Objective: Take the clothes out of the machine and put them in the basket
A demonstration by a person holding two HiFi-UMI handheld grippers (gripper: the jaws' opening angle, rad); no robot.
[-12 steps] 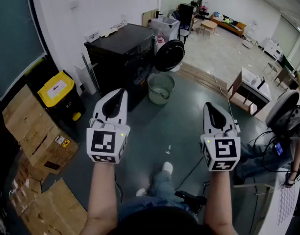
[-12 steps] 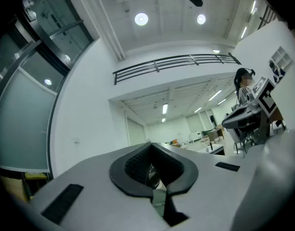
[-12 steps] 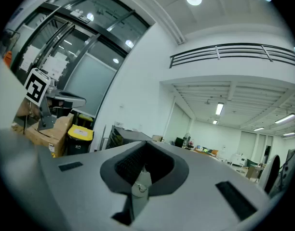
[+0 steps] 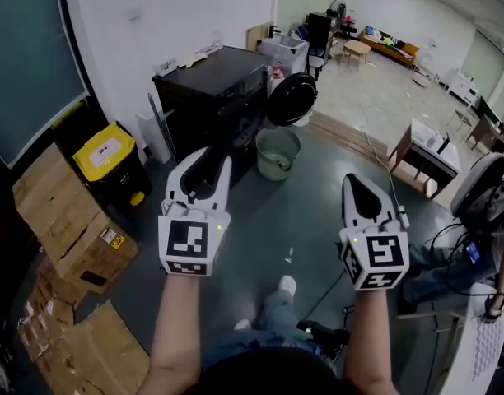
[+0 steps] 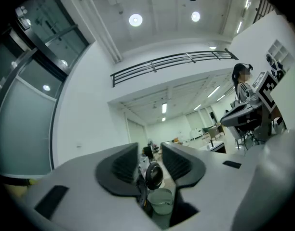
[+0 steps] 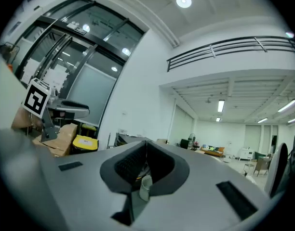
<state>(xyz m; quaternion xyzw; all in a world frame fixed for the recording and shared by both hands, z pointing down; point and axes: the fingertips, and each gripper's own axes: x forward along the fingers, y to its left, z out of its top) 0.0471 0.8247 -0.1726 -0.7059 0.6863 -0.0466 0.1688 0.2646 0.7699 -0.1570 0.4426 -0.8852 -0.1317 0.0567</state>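
A black washing machine (image 4: pixel 215 89) stands by the white wall, its round door (image 4: pixel 291 97) swung open; I cannot see inside the drum. On the floor just in front of it sits a pale green bucket-like basket (image 4: pixel 277 153). My left gripper (image 4: pixel 217 156) is held out level toward the machine, well short of it, its jaws a little apart with nothing between them. Past its fingertips (image 5: pixel 150 150) I see the door (image 5: pixel 154 174) and the basket (image 5: pixel 161 198). My right gripper (image 4: pixel 353 177) is shut and empty, held beside the left at the same height (image 6: pixel 146 143).
A yellow-lidded bin (image 4: pixel 108 151) and stacked cardboard boxes (image 4: pixel 67 229) line the left wall. The holder's shoe (image 4: pixel 287 285) and cables lie on the grey floor below. A seated person (image 4: pixel 483 245) and a desk (image 4: pixel 429 151) are at the right. Wooden boards (image 4: pixel 343 130) lie beyond the basket.
The left gripper's jaws, closed before, now stand slightly apart. The left gripper has shifted a little to the right and the machine sits slightly nearer in view. The right gripper has hardly moved.
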